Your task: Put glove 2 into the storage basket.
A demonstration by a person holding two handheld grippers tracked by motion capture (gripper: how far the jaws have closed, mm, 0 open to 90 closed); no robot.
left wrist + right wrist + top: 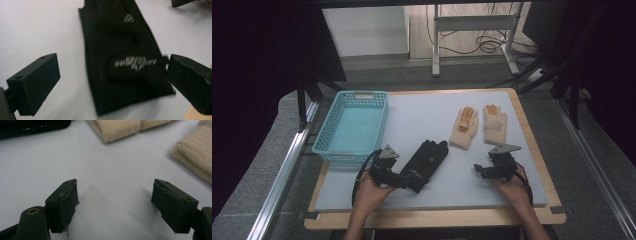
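the left gripper (112,82) hangs over the cuff end of the black glove (122,55), jaws wide apart and not pressing it; the glove lies flat on the mat (422,120), just right of the basket (353,125). the right gripper (115,205) rests nearby, jaws apart and bare, near two beige gloves (477,125).

Hand-held gripper pair, black, with bare forearms

Left gripper (404,179): black body, grey three-cornered plate on top, black cable looping from its rear; blocky matt-black jaws with small screw holes in the upper faces. Right gripper (480,170): same build, grey plate above, cable trailing behind; dark jaws faced with frayed pads, a brass-ringed hole beside one jaw's base. No sleeves on either forearm.
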